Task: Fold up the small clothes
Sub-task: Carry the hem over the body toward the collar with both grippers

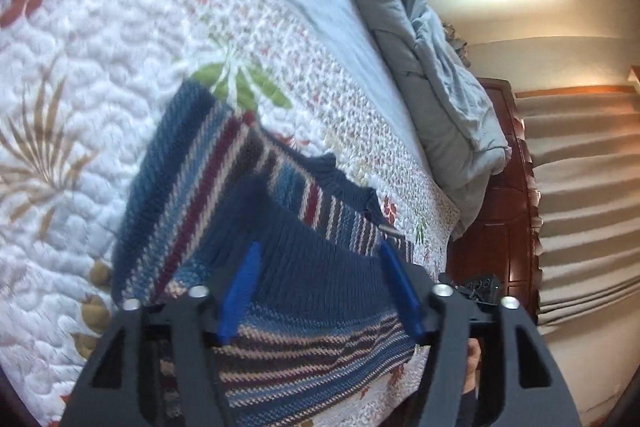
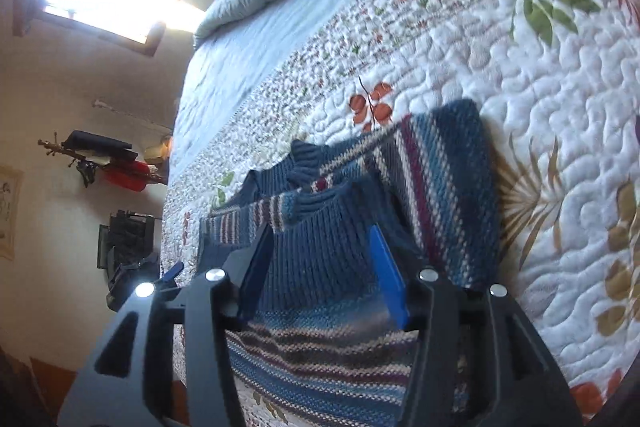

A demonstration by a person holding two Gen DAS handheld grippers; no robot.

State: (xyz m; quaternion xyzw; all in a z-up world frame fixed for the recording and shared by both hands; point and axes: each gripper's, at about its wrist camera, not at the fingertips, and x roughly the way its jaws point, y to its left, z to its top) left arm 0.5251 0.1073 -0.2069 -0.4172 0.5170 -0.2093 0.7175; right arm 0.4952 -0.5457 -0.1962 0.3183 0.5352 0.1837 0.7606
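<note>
A small striped knit sweater (image 1: 224,187), blue with maroon and cream bands, lies on the quilted bed; it also shows in the right wrist view (image 2: 440,187). Its ribbed hem is folded up over the body toward the collar. My left gripper (image 1: 320,251) is open, its blue fingers (image 1: 244,287) spread just above the ribbed hem (image 1: 320,275). My right gripper (image 2: 320,239) is open too, fingers (image 2: 388,279) apart over the same ribbed band (image 2: 320,259). Neither holds the cloth.
The white floral quilt (image 1: 120,47) covers the bed, with a pale blue sheet (image 2: 224,67) and a bunched grey duvet (image 1: 440,67) at its head. A wooden bed frame (image 1: 492,227) and curtain lie beyond the edge. Wall hooks with clothes (image 2: 112,163) hang by the bedside.
</note>
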